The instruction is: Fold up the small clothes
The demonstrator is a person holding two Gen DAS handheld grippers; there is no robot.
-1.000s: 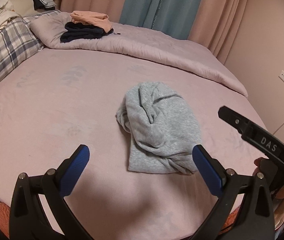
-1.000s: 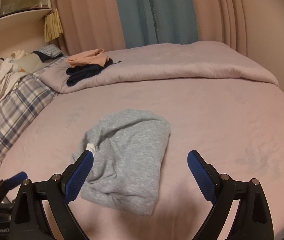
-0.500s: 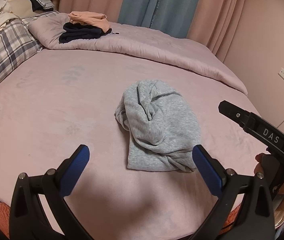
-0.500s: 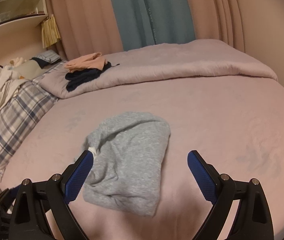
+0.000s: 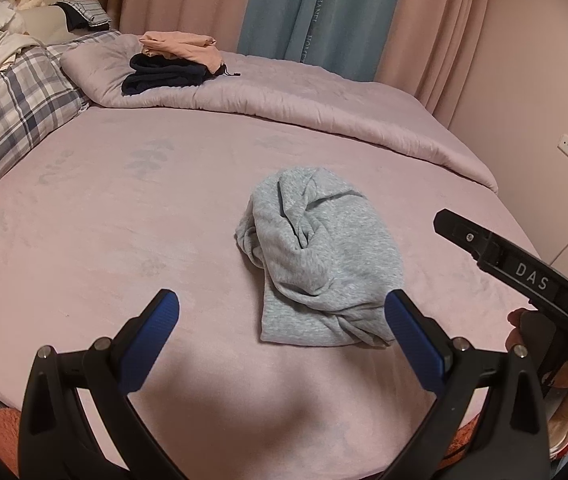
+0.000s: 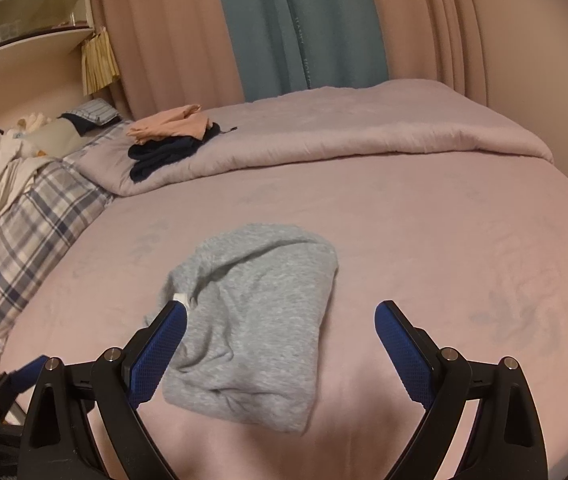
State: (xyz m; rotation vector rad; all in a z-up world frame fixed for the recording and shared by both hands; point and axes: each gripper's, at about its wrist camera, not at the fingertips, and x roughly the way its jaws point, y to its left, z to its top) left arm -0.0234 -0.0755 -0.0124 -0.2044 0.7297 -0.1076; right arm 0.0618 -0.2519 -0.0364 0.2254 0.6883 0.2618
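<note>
A crumpled light grey garment [image 5: 320,256] lies bunched on the pink bed sheet [image 5: 123,216]; it also shows in the right wrist view [image 6: 251,312], with a small white label at its left edge. My left gripper [image 5: 279,320] is open and empty, held just short of the garment's near edge. My right gripper [image 6: 279,324] is open and empty, hovering over the garment's near part. The right gripper's black body [image 5: 524,276] shows at the right of the left wrist view.
A folded pink quilt [image 5: 304,100] lies across the far side of the bed, with a peach and a dark navy folded garment [image 5: 167,68] stacked on it. Plaid pillows [image 5: 3,112] lie at the left. Curtains [image 5: 324,12] and a wall stand behind.
Both grippers have shifted slightly and stayed open. The view has tilted up a little in the right wrist camera. The grey garment has not moved.
</note>
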